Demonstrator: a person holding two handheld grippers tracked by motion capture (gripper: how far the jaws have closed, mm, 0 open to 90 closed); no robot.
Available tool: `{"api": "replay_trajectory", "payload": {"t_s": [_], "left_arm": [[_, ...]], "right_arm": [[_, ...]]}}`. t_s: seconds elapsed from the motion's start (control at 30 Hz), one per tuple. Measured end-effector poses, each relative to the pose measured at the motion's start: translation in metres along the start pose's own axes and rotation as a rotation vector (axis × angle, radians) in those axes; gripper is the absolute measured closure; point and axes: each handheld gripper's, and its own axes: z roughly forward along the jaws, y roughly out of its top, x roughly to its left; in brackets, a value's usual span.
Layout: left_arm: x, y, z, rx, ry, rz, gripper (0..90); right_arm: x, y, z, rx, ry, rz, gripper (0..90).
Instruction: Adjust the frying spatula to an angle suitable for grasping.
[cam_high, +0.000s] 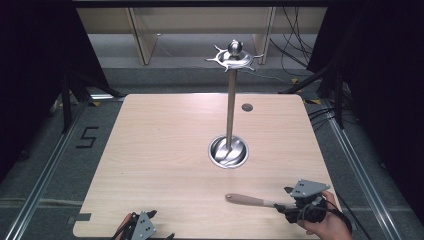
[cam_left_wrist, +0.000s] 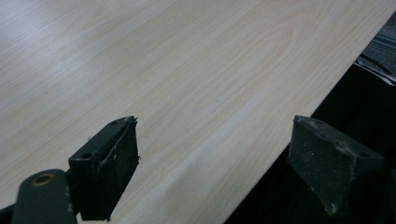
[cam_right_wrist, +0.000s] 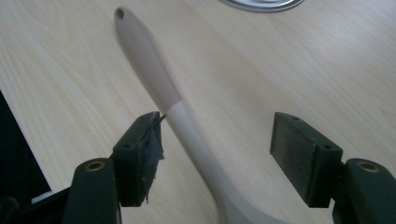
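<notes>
Jaws of the right gripper (cam_right_wrist: 215, 154) stand apart around the utensil's pale handle (cam_right_wrist: 154, 74) lying on the table (cam_high: 165, 150), the left gripper (cam_left_wrist: 215, 163) open and idle, so an off-centre close could skid the handle sideways.

A utensil with a tan handle (cam_high: 248, 200) is seen lying on the wooden table (cam_high: 165, 150), its far end at the right gripper (cam_high: 290, 206). A steel hanging stand (cam_high: 230, 105) is set mid-table. The left gripper (cam_high: 142, 226) is kept at the near edge.
</notes>
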Motion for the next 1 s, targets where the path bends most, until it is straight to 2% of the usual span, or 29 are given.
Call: {"api": "replay_trajectory", "payload": {"t_s": [0.07, 0.2, 0.23, 0.27, 0.3, 0.33, 0.37, 0.4, 0.43, 0.47, 0.5, 0.53, 0.57, 0.6, 0.7, 0.73, 0.77, 0.87, 0.9, 0.97, 1.0], "left_arm": [[0.0, 0.0, 0.0, 0.0, -0.002, -0.002, 15.3], [0.0, 0.0, 0.0, -0.005, 0.004, 0.009, 15.4], [-0.001, 0.0, 0.0, -0.015, 0.013, 0.005, 15.4], [-0.001, 0.0, 0.0, -0.014, 0.012, 0.006, 15.4], [-0.001, 0.0, 0.0, -0.014, 0.012, 0.006, 15.4], [-0.001, 0.0, 0.0, -0.01, 0.002, 0.0, 15.3], [-0.001, 0.0, 0.0, -0.009, -0.004, -0.012, 15.3], [-0.001, 0.0, 0.001, -0.017, 0.012, 0.005, 15.4], [-0.001, 0.0, 0.0, -0.014, 0.011, 0.007, 15.4], [-0.001, 0.0, 0.0, -0.014, 0.011, 0.007, 15.4], [0.0, 0.0, 0.0, -0.008, 0.017, 0.009, 15.4], [0.0, 0.0, 0.0, -0.008, 0.017, 0.009, 15.4], [-0.001, 0.0, 0.0, -0.017, 0.01, -0.007, 15.4], [-0.001, 0.0, 0.0, -0.017, 0.01, -0.007, 15.4], [0.001, 0.0, -0.001, -0.006, 0.011, 0.016, 15.4], [0.0, 0.0, 0.0, -0.017, 0.017, 0.014, 15.4], [-0.002, 0.0, 0.0, -0.028, 0.009, -0.019, 15.5], [-0.002, 0.0, 0.001, -0.026, 0.012, -0.016, 15.4], [-0.002, 0.0, 0.001, -0.026, 0.011, -0.016, 15.5], [-0.002, 0.0, 0.001, -0.027, 0.011, -0.017, 15.5], [-0.002, 0.0, 0.001, -0.026, 0.011, -0.015, 15.4]], "right_arm": [[0.003, 0.003, 0.006, 0.017, 0.012, -0.028, 35.8], [0.005, 0.01, 0.012, 0.043, 0.026, -0.048, 37.0], [0.006, 0.016, 0.015, 0.064, 0.035, -0.075, 39.0], [0.007, 0.018, 0.016, 0.073, 0.043, -0.081, 40.1], [0.007, 0.018, 0.016, 0.073, 0.043, -0.081, 40.1], [0.007, 0.024, 0.019, 0.113, 0.036, -0.109, 43.1], [0.007, 0.024, 0.019, 0.113, 0.036, -0.109, 43.1], [0.008, 0.029, 0.024, 0.147, 0.013, -0.151, 44.2], [0.008, 0.031, 0.024, 0.169, 0.046, -0.165, 44.8], [0.008, 0.031, 0.024, 0.169, 0.046, -0.165, 44.8], [0.01, 0.037, 0.029, 0.191, 0.077, -0.177, 45.3], [0.01, 0.037, 0.029, 0.191, 0.077, -0.177, 45.3], [0.01, 0.041, 0.034, 0.205, 0.084, -0.209, 45.1], [0.01, 0.041, 0.034, 0.205, 0.084, -0.209, 45.1], [0.01, 0.045, 0.04, 0.234, 0.099, -0.242, 46.2], [0.012, 0.046, 0.044, 0.235, 0.088, -0.261, 46.7], [0.012, 0.047, 0.045, 0.248, 0.092, -0.269, 47.2], [0.013, 0.048, 0.048, 0.271, 0.093, -0.29, 48.4], [0.014, 0.048, 0.05, 0.284, 0.107, -0.308, 51.0], [0.014, 0.049, 0.052, 0.29, 0.111, -0.31, 51.9], [0.014, 0.049, 0.052, 0.297, 0.127, -0.32, 53.0]]}}
